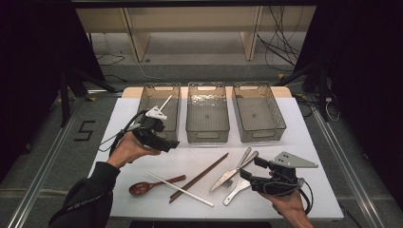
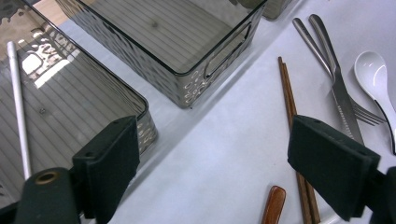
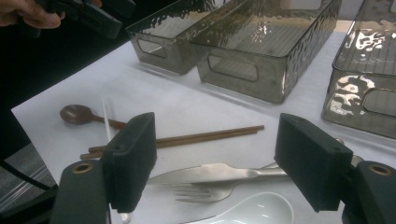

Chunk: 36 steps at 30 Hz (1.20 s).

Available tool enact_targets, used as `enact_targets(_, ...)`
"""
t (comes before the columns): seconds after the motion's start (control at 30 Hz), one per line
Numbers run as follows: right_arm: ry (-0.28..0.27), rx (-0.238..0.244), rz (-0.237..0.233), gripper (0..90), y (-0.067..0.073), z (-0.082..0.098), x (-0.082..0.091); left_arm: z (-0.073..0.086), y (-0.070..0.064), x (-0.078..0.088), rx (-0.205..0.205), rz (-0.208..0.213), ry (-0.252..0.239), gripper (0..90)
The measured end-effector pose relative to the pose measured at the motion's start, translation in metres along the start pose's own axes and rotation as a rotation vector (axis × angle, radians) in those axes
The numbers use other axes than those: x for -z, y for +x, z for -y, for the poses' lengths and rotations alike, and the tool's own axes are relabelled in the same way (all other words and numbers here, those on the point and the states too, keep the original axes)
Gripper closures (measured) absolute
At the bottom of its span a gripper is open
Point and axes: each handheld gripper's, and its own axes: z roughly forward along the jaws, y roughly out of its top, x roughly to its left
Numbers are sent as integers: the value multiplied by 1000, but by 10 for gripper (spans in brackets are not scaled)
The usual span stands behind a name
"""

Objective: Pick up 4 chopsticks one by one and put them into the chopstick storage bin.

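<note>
1. white rectangular tabletop (image 1: 142,209), matte and smooth, with a strip of pale wood at its far edge.
2. grey floor around it, with metal rails along both sides and a black "5" marked at the left.
3. beyond the table, a pale wooden shelf frame (image 1: 190,28) and loose black cables (image 1: 280,47) on the floor; dark curtains at both sides.
4. three smoky translucent plastic bins in a row at the far side: left bin (image 1: 147,97), middle bin (image 1: 207,90), right bin (image 1: 273,107).
5. one white plastic chopstick (image 2: 17,107) lying inside the left bin, along its ribbed floor.
6. left gripper (image 1: 164,137) held above the near end of the left bin, jaws spread wide, just opened, nothing between them.
7. right gripper (image 3: 215,163) low over the near right of the tabletop, jaws spread wide, nothing clamped, over the cutlery.
8. under and just ahead of it: steel table knife (image 3: 215,173), steel fork (image 3: 201,191), white ceramic soup spoon (image 3: 252,211), crowded together.
9. pair of brown wooden chopsticks (image 1: 199,176) lying slantwise mid-table.
10. second white plastic chopstick (image 1: 180,189) near the front edge, crossing the handle of a brown wooden spoon (image 1: 142,188).
</note>
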Motion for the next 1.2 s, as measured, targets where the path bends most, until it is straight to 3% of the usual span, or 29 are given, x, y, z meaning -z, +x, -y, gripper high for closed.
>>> enact_targets(0.2,-1,-8,-1,300,0,0,0,8,-8,1,-16,20,-1,154)
enact_targets(0.47,-6,-11,0,300,0,0,1,21,-30,-1,-113,93,37,155)
enact_targets(0.57,-9,-2,-1,299,0,-1,1,25,-36,-2,-165,81,69,158)
enact_targets(0.67,-7,-4,1,299,0,-1,1,29,-42,-4,-211,95,98,164)
enact_targets(0.73,-5,-5,1,299,0,-1,1,31,-46,-6,-248,79,119,170)
enact_targets(1.2,-5,-8,0,299,0,-1,2,48,-72,-24,-450,132,312,283)
